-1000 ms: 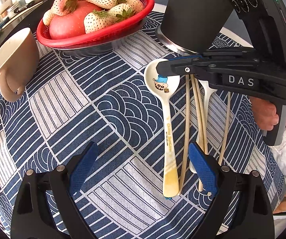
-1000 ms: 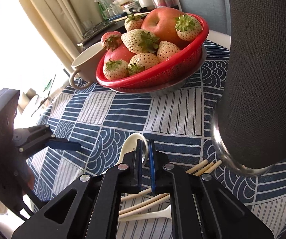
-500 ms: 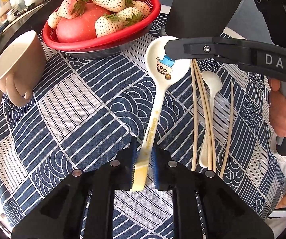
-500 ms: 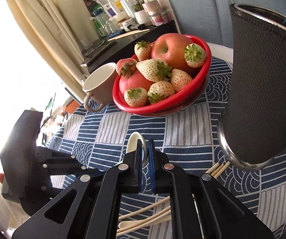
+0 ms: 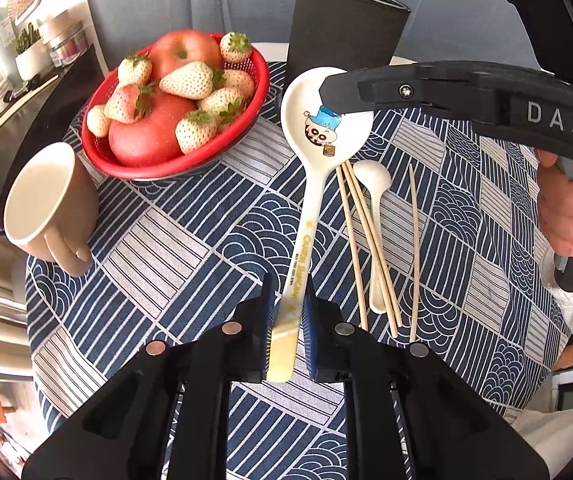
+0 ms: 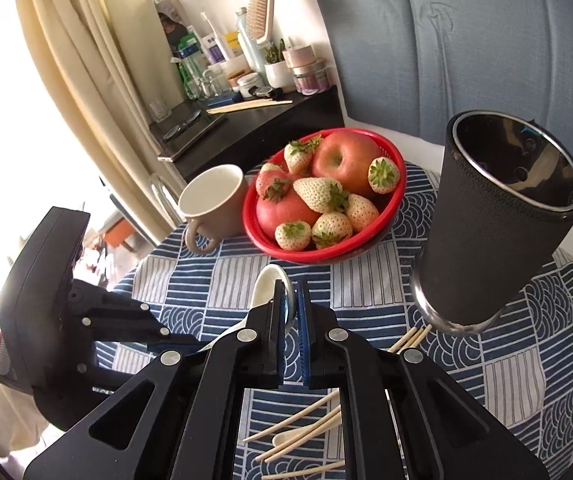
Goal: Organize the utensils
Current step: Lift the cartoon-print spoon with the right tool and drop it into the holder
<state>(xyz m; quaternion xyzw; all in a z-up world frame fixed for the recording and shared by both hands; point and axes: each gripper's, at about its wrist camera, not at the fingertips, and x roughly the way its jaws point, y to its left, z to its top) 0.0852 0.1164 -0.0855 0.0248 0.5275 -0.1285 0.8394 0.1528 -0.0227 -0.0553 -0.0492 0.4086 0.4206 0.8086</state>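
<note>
A white ceramic spoon with a cartoon print point(image 5: 318, 136) is held off the table by both grippers. My left gripper point(image 5: 288, 312) is shut on its yellow handle end. My right gripper point(image 6: 292, 308) is shut on the rim of its bowl point(image 6: 268, 284); in the left wrist view it reaches in from the right point(image 5: 326, 94). Several wooden chopsticks point(image 5: 362, 240) and a small white spoon point(image 5: 374, 184) lie on the blue patterned cloth point(image 5: 190, 240). A tall black holder cup point(image 6: 502, 220) stands open at the back right, empty as far as I see.
A red basket of apples and strawberries point(image 5: 174, 108) stands at the back left. A beige mug point(image 5: 50, 204) sits at the left edge of the round table. A dark shelf with bottles and jars point(image 6: 238, 92) stands behind the table.
My left gripper closed on the spoon's handle. Both grippers then lifted the spoon off the cloth and raised it, so the holder's open top has come into view.
</note>
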